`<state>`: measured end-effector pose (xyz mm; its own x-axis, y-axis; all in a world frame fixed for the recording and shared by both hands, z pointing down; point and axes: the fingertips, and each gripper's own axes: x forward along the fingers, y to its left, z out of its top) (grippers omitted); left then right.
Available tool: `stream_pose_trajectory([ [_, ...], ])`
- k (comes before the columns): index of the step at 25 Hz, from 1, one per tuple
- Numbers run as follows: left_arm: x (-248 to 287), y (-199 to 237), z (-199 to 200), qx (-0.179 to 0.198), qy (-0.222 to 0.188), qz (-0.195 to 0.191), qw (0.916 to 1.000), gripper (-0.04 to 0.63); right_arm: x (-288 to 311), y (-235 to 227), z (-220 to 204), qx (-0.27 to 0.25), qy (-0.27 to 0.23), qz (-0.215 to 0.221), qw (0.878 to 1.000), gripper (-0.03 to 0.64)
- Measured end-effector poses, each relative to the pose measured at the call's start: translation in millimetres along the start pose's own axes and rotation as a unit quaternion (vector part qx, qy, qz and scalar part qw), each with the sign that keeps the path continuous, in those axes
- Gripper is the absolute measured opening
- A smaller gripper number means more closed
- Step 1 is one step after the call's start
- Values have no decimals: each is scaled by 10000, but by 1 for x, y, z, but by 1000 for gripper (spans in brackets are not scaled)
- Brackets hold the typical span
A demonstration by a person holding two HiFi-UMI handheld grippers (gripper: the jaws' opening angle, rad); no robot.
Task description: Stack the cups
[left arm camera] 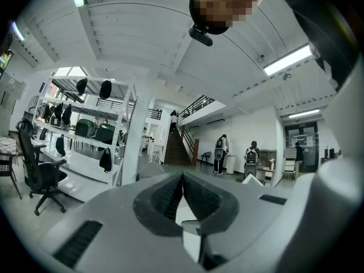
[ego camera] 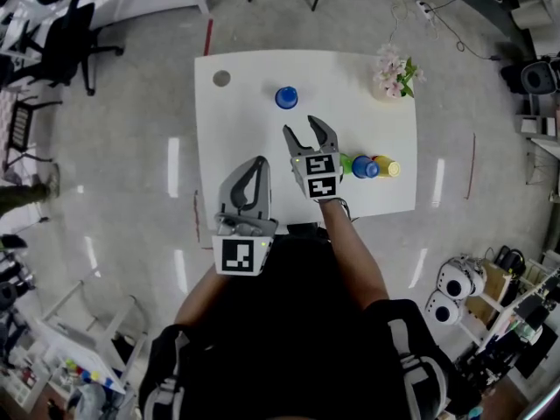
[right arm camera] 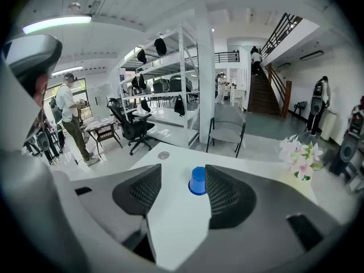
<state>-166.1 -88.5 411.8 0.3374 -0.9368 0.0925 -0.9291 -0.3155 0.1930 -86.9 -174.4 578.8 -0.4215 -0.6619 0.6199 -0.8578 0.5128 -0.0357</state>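
Your left gripper [ego camera: 259, 162] sits nearest, over the near edge of the white table [ego camera: 234, 128], with its jaws pressed together on nothing. Your right gripper [ego camera: 306, 129] reaches farther out, jaws spread and empty. The blue cup [right arm camera: 198, 181] stands straight ahead of those jaws, apart from them, mouth down with its axis vertical. The right gripper is the nearer one, so approach with it. Green, blue and yellow cups [ego camera: 367, 166] lie just to its right.
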Motion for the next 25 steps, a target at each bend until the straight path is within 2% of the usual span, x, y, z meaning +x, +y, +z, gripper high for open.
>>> stream_pose_trajectory([
  [7, 16, 25, -9, -110, 131, -11, 9999, 21, 47, -15, -17, 141, 380, -213, 9990, 259],
  [15, 36, 65, -24, -218, 209, 189, 9994, 21, 109, -24, -38, 296, 784, -368, 9958, 272],
  [25, 41, 86, -31, -272, 327, 365, 9984, 21, 158, -40, -59, 483, 1224, -494, 9901, 279],
])
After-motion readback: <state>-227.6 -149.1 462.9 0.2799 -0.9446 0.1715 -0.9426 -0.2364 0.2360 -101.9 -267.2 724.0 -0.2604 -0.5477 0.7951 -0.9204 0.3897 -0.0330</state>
